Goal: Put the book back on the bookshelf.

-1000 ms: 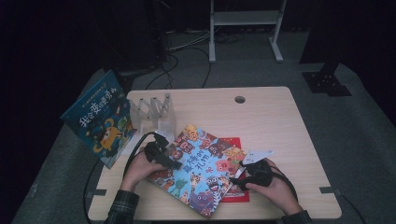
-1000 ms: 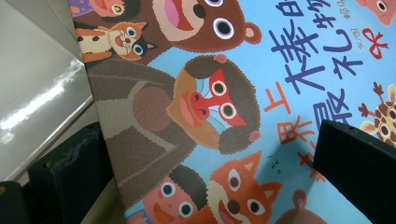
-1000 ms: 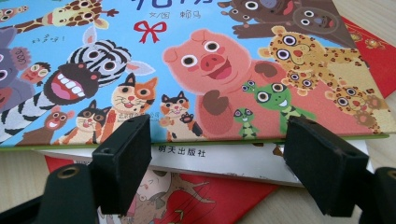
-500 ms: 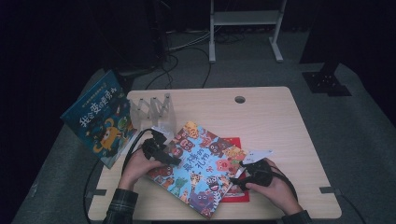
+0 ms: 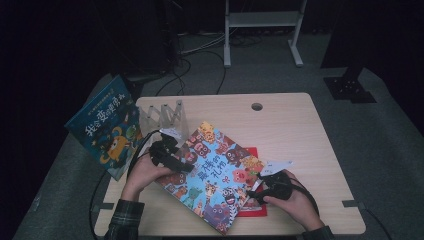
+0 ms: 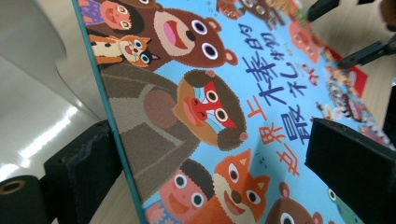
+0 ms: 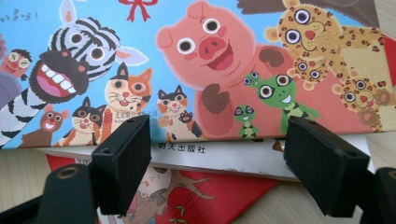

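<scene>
Light wood table point(image 5: 300, 130), cable hole point(image 5: 257, 106) near far edge.
Red book point(image 5: 252, 210) lay flat on it, animal picture book point(image 5: 215, 175) on top with its left edge lifted off the table. Clear rack point(image 5: 162, 117) stood at far-left corner, blue book point(image 5: 107, 127) leaning beside it.

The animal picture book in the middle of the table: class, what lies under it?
Under the animal picture book, a red book pokes out at its lower right corner, resting on the table. Most of the red cover is hidden, so its title and full picture cannot be made out.
</scene>
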Available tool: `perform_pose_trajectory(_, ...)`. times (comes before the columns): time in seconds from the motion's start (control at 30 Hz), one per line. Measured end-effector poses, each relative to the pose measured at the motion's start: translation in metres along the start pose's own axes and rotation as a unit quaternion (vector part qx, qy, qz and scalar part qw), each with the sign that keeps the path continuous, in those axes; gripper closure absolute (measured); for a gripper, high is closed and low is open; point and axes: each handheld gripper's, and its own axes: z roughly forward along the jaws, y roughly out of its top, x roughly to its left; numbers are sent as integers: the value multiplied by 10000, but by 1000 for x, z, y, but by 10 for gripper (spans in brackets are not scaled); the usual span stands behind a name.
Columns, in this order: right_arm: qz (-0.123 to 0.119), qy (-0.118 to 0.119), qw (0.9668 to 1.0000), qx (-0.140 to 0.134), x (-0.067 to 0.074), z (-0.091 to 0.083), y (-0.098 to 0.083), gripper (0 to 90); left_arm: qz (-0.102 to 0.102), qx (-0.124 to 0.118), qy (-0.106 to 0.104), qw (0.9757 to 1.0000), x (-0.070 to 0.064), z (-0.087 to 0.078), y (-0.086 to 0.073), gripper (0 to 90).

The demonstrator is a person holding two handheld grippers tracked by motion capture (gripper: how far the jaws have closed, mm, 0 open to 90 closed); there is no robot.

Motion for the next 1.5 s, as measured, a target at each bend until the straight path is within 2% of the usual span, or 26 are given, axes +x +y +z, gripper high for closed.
perform_pose_trajectory(0.2, 39, -42, 10000, -74, 2, 6, 4, 220, 157, -56, 89, 9998, -5, -15, 14, 66)
perform_pose_trajectory(0.33, 91, -77, 9999, -58, 3, 8, 6, 220, 281, -176, 55, 9994, -10, -25, 24, 102)
perform_pose_trajectory(0.43, 139, -145, 9998, -67, 5, 11, 8, 220, 427, -229, 108, 9988, -14, -32, 33, 115)
perform_pose_trajectory(0.57, 180, -254, 9995, -94, 9, 16, 12, 215, 523, -223, 155, 9983, -17, -41, 44, 138)
perform_pose_trajectory(0.6, 236, -293, 9992, -103, 10, 18, 13, 214, 529, -226, 168, 9982, -18, -43, 47, 149)
perform_pose_trajectory(0.8, 200, -403, 9988, -179, 17, 26, 19, 225, 709, -160, 143, 9973, -24, -58, 67, 251)
perform_pose_trajectory(0.97, 228, -471, 9983, -254, 20, 30, 22, 226, 901, -54, 174, 9958, -31, -63, 80, 338)
perform_pose_trajectory(1.13, 301, -553, 9975, -336, 24, 34, 23, 227, 931, -124, 260, 9952, -35, -67, 88, 428)
perform_pose_trajectory(1.23, 338, -600, 9969, -388, 26, 37, 25, 226, 950, -179, 191, 9951, -37, -69, 93, 482)
perform_pose_trajectory(1.37, 330, -618, 9966, -432, 29, 42, 28, 231, 1038, 25, 109, 9945, -41, -65, 99, 544)
perform_pose_trajectory(1.5, 340, -645, 9963, -453, 30, 45, 31, 231, 945, 134, 261, 9951, -43, -65, 104, 593)
